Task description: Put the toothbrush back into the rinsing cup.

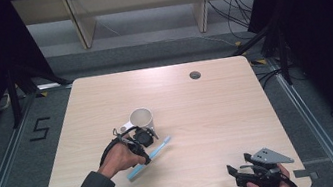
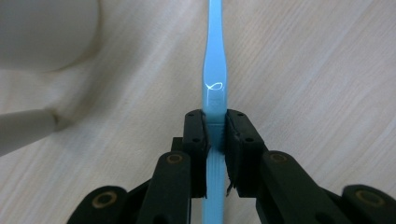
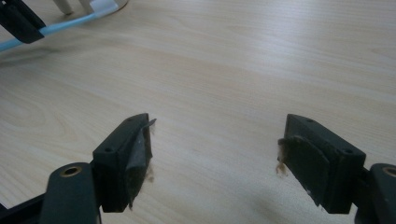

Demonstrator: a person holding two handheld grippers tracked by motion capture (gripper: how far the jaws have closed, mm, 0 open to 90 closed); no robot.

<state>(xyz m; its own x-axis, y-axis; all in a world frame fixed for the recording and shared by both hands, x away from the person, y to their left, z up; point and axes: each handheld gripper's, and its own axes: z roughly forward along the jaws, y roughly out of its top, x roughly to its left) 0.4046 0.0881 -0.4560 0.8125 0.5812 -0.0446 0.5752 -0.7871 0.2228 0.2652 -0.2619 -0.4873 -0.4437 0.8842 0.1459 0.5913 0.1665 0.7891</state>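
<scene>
A light blue toothbrush stretches low over the table, its head towards the white mug. My left gripper is shut on its handle. In the left gripper view the pads squeeze the blue handle from both sides, with the mug at the upper left. My right gripper rests at the table's near right corner. In the right gripper view it stands open and empty above bare wood, with the toothbrush far off at the upper left.
The wooden table has a round cable hole near its far edge. A dark floor with rails surrounds the table, and wooden furniture legs and cables stand beyond it.
</scene>
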